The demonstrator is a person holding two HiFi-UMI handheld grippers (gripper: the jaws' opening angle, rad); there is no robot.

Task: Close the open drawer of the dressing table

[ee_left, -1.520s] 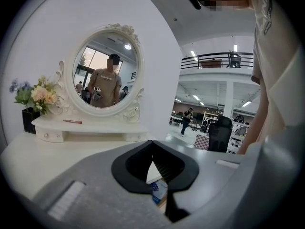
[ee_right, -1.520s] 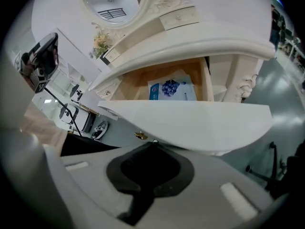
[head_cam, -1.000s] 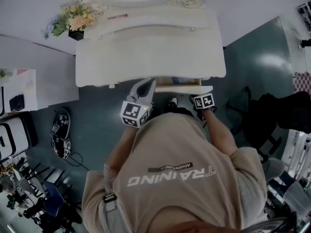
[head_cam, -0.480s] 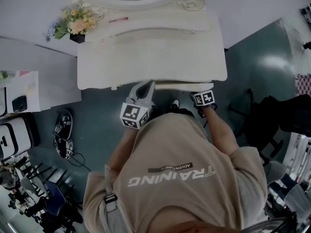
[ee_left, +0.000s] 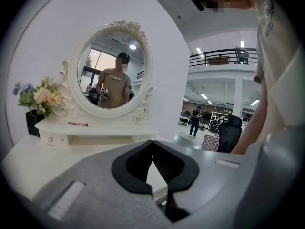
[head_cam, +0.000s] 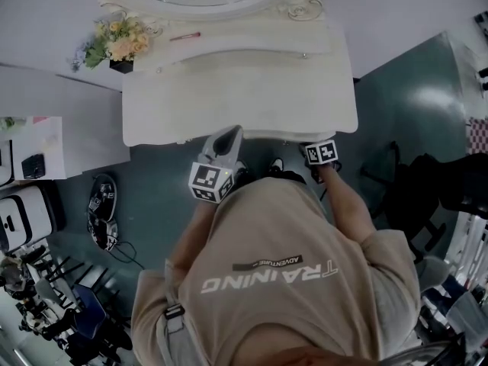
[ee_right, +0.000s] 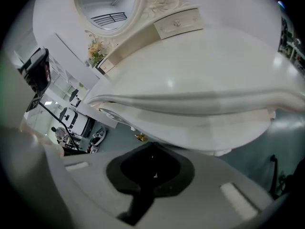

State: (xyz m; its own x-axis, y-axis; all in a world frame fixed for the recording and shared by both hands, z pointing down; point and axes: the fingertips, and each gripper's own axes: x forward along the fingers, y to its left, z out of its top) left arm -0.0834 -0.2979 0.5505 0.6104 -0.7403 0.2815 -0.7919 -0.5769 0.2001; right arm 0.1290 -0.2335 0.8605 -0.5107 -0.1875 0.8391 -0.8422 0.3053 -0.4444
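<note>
The dressing table (head_cam: pixel 236 101) is seen from above, its white top bare, with the person standing close against its front edge. The drawer (ee_right: pixel 209 128) is found pushed in beneath the overhanging tabletop; in the right gripper view its pale front is seen as a band just under the moulded edge, and in the head view it is covered by the tabletop.

The left gripper (ee_left: pixel 152 144) is held above the front edge of the tabletop, pointed towards the oval mirror (ee_left: pixel 114 70). Its fingers are clenched, tips meeting, and nothing is grasped between them.

The right gripper (ee_right: pixel 152 146) is held lower, just beside the drawer front and pointed up at the underside of the table edge. Its fingers are likewise pressed together and empty. Whether the tips touch the drawer front cannot be told.

On the raised rear shelf a bunch of flowers (head_cam: pixel 118 35) in a dark pot is noted at the left end, and a thin pink stick (head_cam: pixel 185 36) is lying near it.
</note>
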